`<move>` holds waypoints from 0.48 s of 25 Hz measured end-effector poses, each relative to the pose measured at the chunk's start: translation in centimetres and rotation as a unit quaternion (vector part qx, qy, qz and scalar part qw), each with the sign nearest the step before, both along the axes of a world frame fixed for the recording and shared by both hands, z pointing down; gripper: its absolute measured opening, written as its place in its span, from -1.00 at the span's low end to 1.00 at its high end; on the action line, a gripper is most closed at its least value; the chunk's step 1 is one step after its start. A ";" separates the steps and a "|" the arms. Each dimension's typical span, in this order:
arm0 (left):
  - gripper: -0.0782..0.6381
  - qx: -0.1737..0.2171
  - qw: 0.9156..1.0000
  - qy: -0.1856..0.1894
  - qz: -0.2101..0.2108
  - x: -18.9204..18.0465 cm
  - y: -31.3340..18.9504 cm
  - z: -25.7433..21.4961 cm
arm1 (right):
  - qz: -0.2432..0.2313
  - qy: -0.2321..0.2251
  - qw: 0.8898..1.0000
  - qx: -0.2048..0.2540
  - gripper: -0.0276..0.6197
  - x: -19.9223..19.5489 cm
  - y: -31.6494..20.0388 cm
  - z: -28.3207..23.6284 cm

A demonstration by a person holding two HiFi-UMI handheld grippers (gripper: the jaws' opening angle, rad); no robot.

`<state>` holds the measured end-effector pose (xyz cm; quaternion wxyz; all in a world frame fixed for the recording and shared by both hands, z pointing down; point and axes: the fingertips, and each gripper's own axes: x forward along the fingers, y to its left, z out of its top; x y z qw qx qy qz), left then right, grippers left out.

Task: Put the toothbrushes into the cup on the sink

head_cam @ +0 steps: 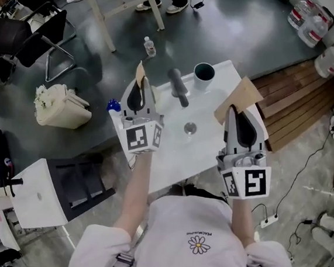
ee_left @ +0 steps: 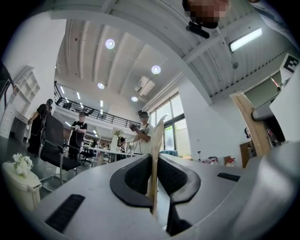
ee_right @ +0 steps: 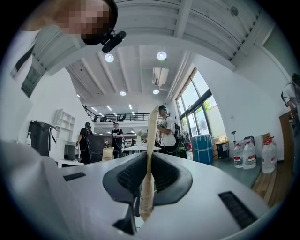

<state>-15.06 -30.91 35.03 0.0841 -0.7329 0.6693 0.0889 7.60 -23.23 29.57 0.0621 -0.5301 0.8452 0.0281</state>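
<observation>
**A:** Both tongs are clamped down. The left tongs (ee_left: 153, 176) pinch the left packet (ee_left: 157, 140), and the right tongs (ee_right: 147, 180) pinch the right packet (ee_right: 150, 140). Flat, tan, so wrapped toothbrushes I guess?

**B:** Probably. They're gripped at the base, so each long axis runs straight out along the tongs with the free end up and away. Looks set to tip into the cup (head_cam: 204, 73) on the sink surface (head_cam: 208, 134) ahead.

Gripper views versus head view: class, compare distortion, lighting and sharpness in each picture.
Left gripper view: strong fisheye bending, black corners, glaring ceiling lamps; the left claw grips a sharp tan pack. Right gripper view: same bending, bright windows. Head view: even light, milder distortion, white sink top nearly washed out.
</observation>
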 end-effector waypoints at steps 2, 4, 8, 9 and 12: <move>-0.68 -0.003 1.000 0.006 -0.005 -0.3 -0.4 0.8 | -0.001 0.002 1.000 -0.004 -0.83 0.1 -0.1 0.3; -0.68 -0.011 1.000 0.015 -0.011 -0.8 -1.0 1.7 | -0.002 0.004 1.000 -0.009 -0.83 0.0 -0.1 0.7; -0.68 -0.030 0.999 0.021 -0.022 -1.5 -1.9 3.7 | -0.003 0.008 1.000 -0.019 -0.83 -0.2 -0.1 1.4; -0.68 -0.034 0.999 0.021 -0.024 -1.6 -2.0 4.1 | -0.004 0.009 1.000 -0.021 -0.83 -0.2 -0.1 1.5; -0.68 -0.048 0.998 0.026 -0.027 -1.7 -2.3 5.3 | -0.004 0.012 1.000 -0.028 -0.83 -0.3 0.0 2.0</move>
